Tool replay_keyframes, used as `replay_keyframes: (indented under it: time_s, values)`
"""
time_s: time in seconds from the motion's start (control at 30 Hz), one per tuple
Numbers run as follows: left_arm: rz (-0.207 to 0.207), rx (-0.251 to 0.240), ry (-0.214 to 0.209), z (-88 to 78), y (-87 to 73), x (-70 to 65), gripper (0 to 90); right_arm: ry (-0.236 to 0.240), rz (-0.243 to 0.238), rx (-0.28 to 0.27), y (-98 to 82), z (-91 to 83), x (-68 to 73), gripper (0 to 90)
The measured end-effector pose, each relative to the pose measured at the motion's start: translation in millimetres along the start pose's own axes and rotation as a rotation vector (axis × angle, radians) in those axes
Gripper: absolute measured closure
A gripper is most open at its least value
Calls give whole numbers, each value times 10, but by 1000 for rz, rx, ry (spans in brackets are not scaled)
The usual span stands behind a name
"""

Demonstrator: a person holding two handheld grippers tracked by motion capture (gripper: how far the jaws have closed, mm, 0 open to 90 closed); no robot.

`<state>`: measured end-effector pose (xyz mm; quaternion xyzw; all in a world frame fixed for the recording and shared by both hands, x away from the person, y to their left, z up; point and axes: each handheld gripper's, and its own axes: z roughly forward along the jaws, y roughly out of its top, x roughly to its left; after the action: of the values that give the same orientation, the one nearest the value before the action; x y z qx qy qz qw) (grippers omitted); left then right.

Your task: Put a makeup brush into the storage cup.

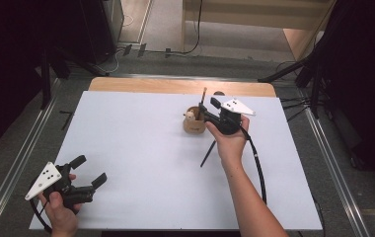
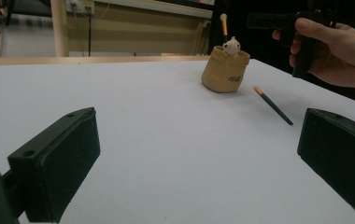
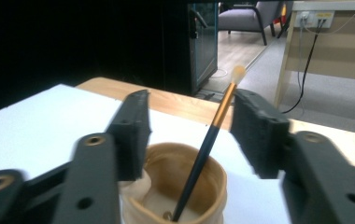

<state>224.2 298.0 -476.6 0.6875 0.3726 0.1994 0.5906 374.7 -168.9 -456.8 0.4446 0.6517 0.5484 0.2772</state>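
A small tan pouch with a little pale figure on its rim stands on the white table. A dark, gold-banded brush stands inside the pouch, leaning with its pale tip up. My right gripper hovers just over the pouch with its jaws apart on either side of the brush, pads not pressing it. In the high view that gripper sits right of the pouch. A second brush lies flat on the table nearby. My left gripper rests open and empty at the near left.
The white table top has a wooden strip along its far edge. From the left gripper view the pouch and the lying brush are far ahead, with the right hand and its gripper above them.
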Motion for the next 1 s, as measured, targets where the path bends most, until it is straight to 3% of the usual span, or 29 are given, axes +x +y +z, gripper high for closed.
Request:
replay_keyframes:
  time_s: [0.17,0.4,0.53,0.6,0.77,0.9,1.0]
  values:
    - [-3,1,-3,11,-6,-11,0,26,10,4,32,-137,2,314]
    - [0,3,-4,14,-5,-16,0,25,5,8,25,-310,4,175]
    - [-4,1,-3,11,-6,-12,0,35,-14,-7,-12,-422,9,138]
    - [-2,2,-5,14,-5,-15,0,9,-38,-19,-37,-479,14,137]
    - [0,5,-6,21,-5,-25,0,10,-22,-43,-98,-597,-20,129]
    - [1,8,-9,31,-8,-32,0,3,-12,-53,-170,-742,-92,33]
    - [1,6,-10,36,-9,-38,0,1,-9,-59,-200,-799,-129,27]
